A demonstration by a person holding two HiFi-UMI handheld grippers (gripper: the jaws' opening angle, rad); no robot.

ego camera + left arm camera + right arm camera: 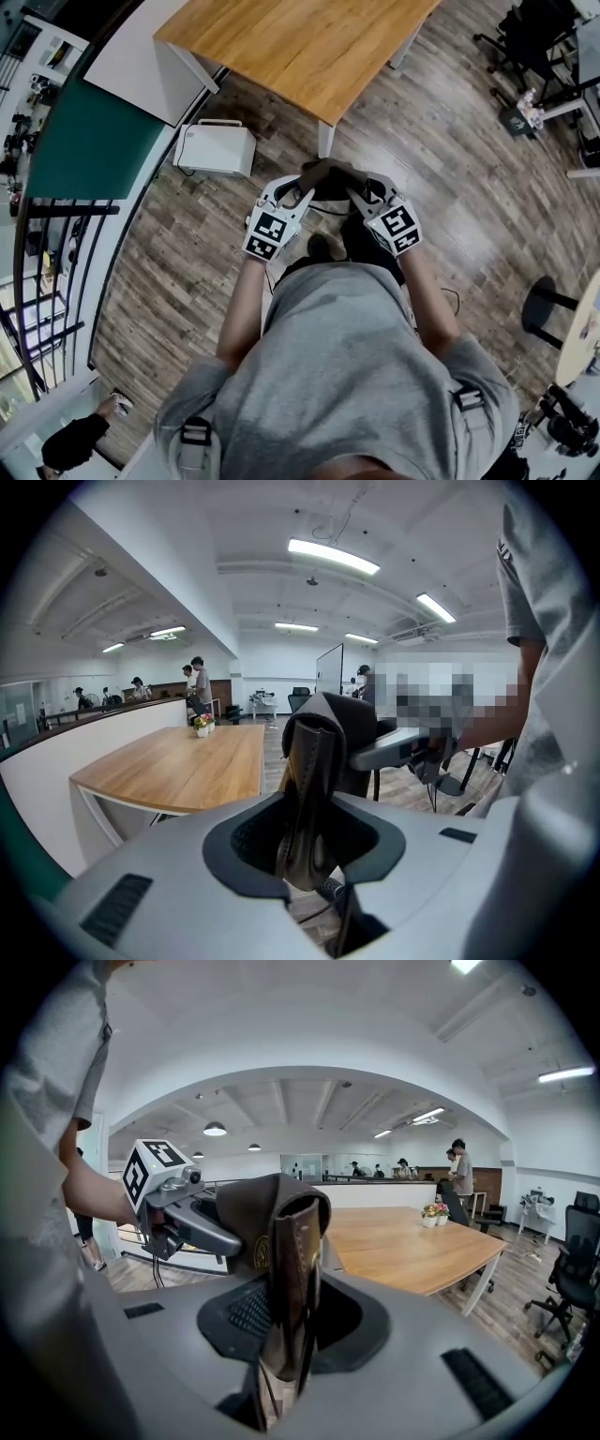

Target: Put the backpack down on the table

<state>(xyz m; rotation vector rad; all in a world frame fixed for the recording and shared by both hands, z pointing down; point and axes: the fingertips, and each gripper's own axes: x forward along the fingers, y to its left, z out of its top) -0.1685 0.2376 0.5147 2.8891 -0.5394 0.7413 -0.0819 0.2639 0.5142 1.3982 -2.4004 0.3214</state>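
The backpack [328, 178] was in the air, between the two grippers and in front of the person's body, not yet on the bench [309, 47]. The left gripper [305, 194] and the right gripper [361, 194] each had its fingers [251, 841] closed on a dark brown leather strap [314, 780] at the top of the backpack. In both gripper views this strap stood upright between the fingers, with its long axis running up and down, and it folded over at the upper end.

The bench was a light wooden top on white legs, bare except for a small flower pot [201, 726] near its far end. It stood just ahead of the grippers on a floor [450, 187] of wooden planks. A white box [216, 148] sat on the floor beside one bench leg, and office chairs [525, 37] stood well apart.

The grippers and the person's grey shirt hid most of the backpack's body in the head view, so its full shape was not clear.
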